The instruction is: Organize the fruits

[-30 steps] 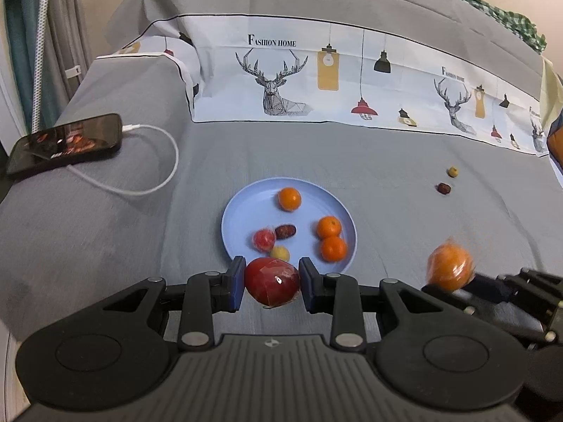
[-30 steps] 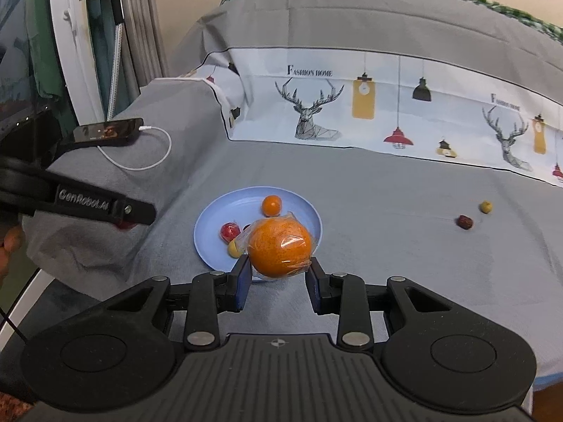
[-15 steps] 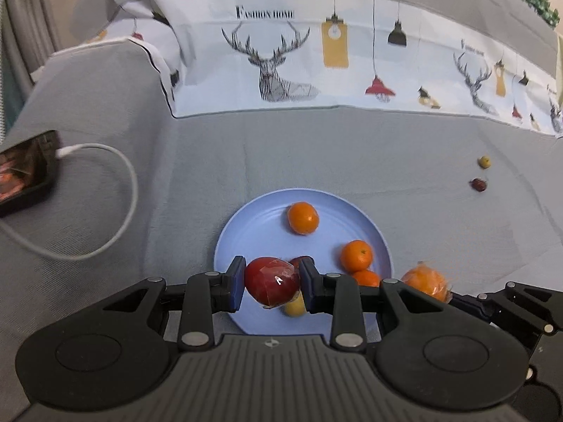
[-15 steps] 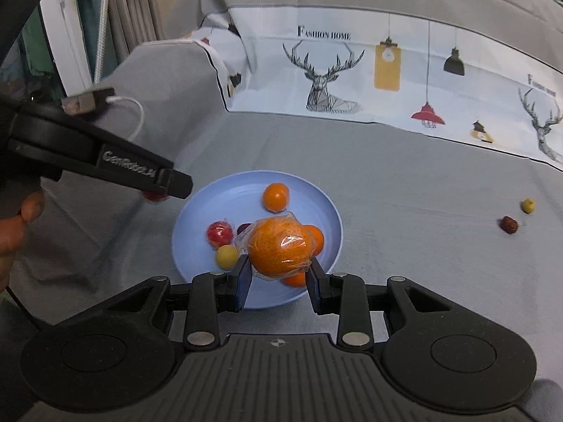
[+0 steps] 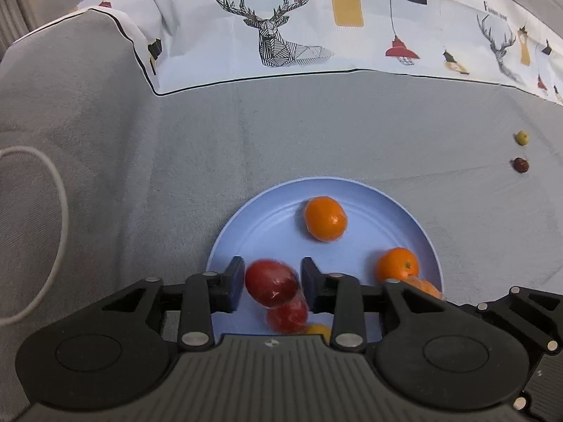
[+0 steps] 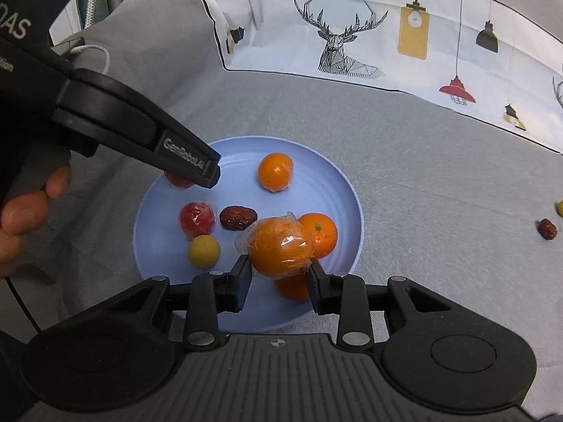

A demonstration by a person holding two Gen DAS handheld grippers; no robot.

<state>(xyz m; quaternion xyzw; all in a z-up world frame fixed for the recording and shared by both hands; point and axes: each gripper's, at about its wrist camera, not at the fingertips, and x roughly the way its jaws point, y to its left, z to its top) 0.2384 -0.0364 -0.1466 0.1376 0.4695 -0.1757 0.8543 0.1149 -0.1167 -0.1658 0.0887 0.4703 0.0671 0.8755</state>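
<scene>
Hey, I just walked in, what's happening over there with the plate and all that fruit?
A person is gathering fruit onto a blue plate on a grey bedcover. The left gripper has a wrapped red fruit between its fingers and the right gripper holds a wrapped orange, both over the plate. Two small fruits remain on the cover.

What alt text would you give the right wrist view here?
The right gripper holds a plastic-wrapped orange over a blue plate of small fruits on a grey bedspread. The left gripper reaches in from the left, and a dark red fruit lies off the plate.
</scene>
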